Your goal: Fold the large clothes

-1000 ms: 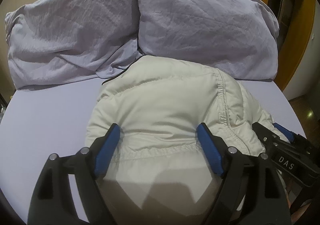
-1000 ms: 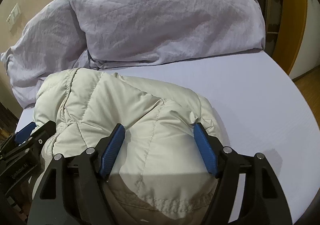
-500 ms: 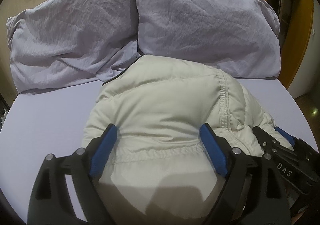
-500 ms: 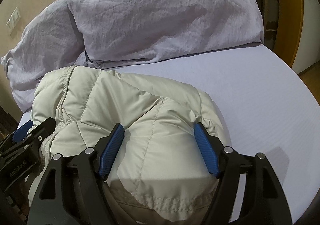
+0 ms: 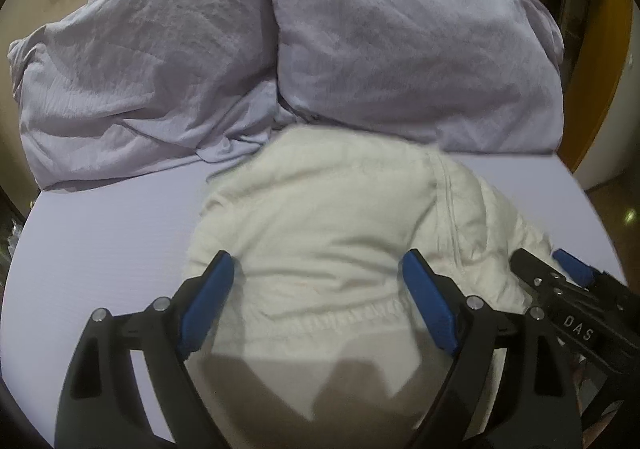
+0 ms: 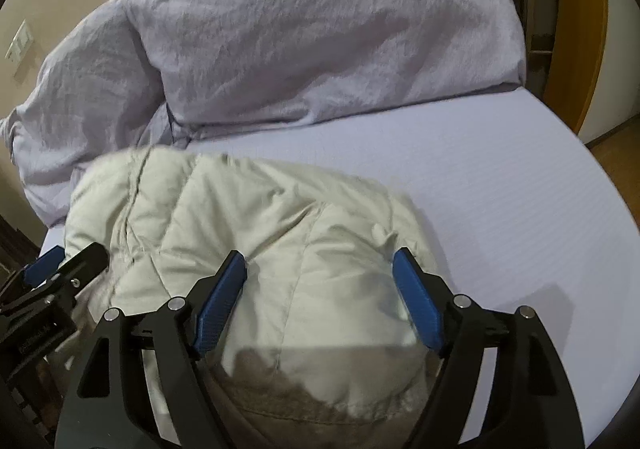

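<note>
A cream quilted puffer jacket (image 5: 328,217) lies bunched in a folded bundle on the lilac bed sheet (image 5: 104,241); it also shows in the right wrist view (image 6: 248,217). My left gripper (image 5: 320,269) is open, its blue pads apart over the jacket's near hem. My right gripper (image 6: 320,265) is open too, spread over the jacket's right part. Each gripper shows at the edge of the other's view: the right one (image 5: 568,289), the left one (image 6: 60,269).
A crumpled lilac duvet (image 5: 160,61) and a big pillow (image 5: 408,41) are piled at the head of the bed. Bare sheet (image 6: 500,189) lies to the jacket's right. A wooden frame (image 5: 592,89) and floor lie beyond the bed's right edge.
Both grippers have pulled back slightly toward me and away from the jacket, jaws still wide. The jacket stays in place on the sheet.
</note>
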`<action>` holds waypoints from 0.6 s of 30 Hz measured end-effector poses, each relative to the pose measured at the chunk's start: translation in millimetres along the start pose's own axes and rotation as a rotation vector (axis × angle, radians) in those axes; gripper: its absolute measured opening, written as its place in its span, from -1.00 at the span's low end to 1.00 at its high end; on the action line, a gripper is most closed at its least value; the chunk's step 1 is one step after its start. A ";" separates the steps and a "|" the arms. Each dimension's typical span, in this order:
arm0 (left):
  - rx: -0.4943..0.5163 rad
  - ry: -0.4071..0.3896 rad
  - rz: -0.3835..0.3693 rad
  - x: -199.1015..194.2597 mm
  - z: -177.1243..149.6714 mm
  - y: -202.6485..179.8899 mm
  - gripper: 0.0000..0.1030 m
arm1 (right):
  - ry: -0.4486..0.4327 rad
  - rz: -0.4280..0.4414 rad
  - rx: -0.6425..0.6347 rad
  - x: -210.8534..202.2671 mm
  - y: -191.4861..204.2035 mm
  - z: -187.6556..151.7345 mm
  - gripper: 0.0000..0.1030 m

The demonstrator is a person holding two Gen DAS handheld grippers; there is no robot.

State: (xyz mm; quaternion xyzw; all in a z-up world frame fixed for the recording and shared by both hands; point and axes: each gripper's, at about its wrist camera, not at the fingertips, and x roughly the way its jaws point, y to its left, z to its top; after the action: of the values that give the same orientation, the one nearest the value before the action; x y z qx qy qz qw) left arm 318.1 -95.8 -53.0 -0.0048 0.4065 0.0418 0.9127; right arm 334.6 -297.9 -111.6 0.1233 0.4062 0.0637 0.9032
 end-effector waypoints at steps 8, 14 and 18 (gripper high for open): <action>-0.015 -0.008 0.029 8.3 33.2 8.2 0.69 | -0.087 -0.020 0.005 -5.5 1.6 26.3 0.51; -0.038 -0.012 0.017 23.0 20.7 8.3 0.81 | -0.042 -0.037 0.004 15.2 -0.8 6.3 0.53; -0.040 -0.029 0.015 26.7 15.3 6.9 0.85 | -0.041 -0.040 0.001 18.8 -0.5 4.1 0.59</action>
State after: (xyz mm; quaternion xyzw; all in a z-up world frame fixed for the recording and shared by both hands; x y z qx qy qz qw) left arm 346.6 -86.3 -62.4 -0.0194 0.3921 0.0568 0.9179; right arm 350.1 -295.1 -122.6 0.1168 0.3901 0.0429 0.9123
